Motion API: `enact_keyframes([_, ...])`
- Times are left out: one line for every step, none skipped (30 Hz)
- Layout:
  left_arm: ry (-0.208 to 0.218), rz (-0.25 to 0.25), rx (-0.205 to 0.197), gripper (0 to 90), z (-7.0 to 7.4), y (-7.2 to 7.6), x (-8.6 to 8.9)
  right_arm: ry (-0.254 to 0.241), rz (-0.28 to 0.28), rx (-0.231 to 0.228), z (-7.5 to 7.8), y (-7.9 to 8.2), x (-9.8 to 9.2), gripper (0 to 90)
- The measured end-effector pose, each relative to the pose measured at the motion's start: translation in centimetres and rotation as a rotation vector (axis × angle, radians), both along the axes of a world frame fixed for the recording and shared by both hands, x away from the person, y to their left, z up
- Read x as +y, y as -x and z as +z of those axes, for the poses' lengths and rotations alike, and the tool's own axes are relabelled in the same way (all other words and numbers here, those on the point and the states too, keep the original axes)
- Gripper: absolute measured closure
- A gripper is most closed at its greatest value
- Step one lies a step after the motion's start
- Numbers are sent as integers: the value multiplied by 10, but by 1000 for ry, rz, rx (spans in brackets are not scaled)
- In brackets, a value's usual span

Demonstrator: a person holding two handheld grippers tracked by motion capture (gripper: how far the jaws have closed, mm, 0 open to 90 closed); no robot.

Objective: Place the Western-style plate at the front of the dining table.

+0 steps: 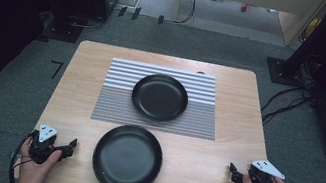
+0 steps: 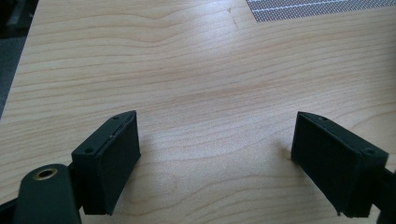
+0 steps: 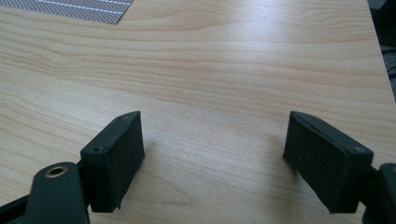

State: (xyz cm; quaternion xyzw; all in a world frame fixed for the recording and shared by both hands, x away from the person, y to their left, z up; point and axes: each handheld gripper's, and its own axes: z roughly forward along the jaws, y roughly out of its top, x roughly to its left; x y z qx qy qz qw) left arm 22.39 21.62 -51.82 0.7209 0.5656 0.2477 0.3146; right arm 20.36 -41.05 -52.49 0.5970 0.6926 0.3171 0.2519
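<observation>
Left gripper and right gripper rested at the table's near corners, jaws wide (nothing between them); two black plates lay between.

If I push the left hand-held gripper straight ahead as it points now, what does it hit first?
Probably nothing soon: the left hand-held gripper faces bare table, with the striped placemat's corner ahead to the right. It may reach that corner, though depth is unclear.

Black left gripper, right gripper, grey triangular plates, trailing black cables
</observation>
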Motion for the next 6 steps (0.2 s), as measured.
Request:
enact_keyframes([0, 0, 0, 150, 0, 0, 0, 0, 0, 0, 0, 0, 0, 193])
enact_keyframes([1, 1, -1, 150, 0, 0, 0, 0, 0, 0, 0, 0, 0, 193])
enact_keyframes([0, 2, -1, 150, 0, 0, 0, 0, 0, 0, 0, 0, 0, 193])
enact_keyframes([0, 4, -1, 149, 0, 0, 0, 0, 0, 0, 0, 0, 0, 193])
enact_keyframes([1, 5, -1, 149, 0, 0, -1, 0, 0, 0, 0, 0, 0, 193])
enact_keyframes([0, 7, -1, 148, 0, -1, -1, 0, 0, 0, 0, 0, 0, 193])
